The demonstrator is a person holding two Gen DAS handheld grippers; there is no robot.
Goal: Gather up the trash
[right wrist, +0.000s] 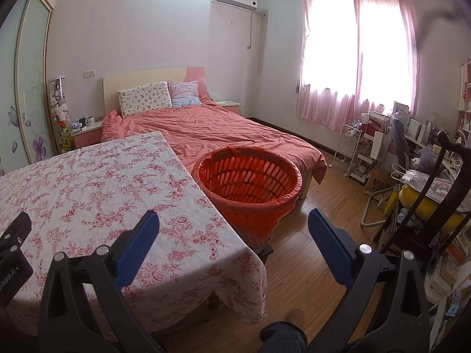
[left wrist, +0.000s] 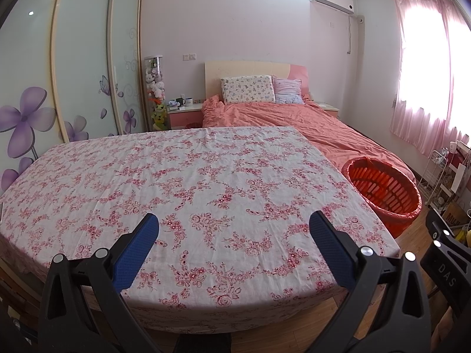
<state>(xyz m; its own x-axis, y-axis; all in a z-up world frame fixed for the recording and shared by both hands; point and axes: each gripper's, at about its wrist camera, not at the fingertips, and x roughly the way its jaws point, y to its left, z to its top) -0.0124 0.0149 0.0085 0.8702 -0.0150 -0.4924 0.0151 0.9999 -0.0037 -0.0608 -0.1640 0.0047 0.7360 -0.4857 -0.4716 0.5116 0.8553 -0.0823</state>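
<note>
Closest in, both tools hang above the near edge of the table with nothing in them. The left gripper (left wrist: 234,223) has its blue pads spread wide over the flowered tablecloth (left wrist: 188,182), released and empty. The right gripper (right wrist: 234,223) is just as wide apart and just as empty; its left pad sits over the table's right corner and its right pad over bare wooden floor (right wrist: 318,220).

There is no trash that I can pick out: the cloth is bare from the near edge to the far one, and the strip of floor beside it shows nothing loose. So the thing the task is about is not in sight from either tool, and the only task item to steer by is the orange basket (right wrist: 290,176), lined with a red bag, standing on the floor tight against the table's right side, at the foot of the bed (right wrist: 223,135).

From the right gripper the basket lies at about twelve o'clock, just ahead and slightly below. From the left gripper it sits out at about two o'clock, past the table's right edge. The right hand is plainly the nearer one for any drop, I would say. The basket's mouth is round and faces up, so it has no long axis to line up with.

Beyond are the pillows and headboard, then the curtained window (right wrist: 356,53).
</note>
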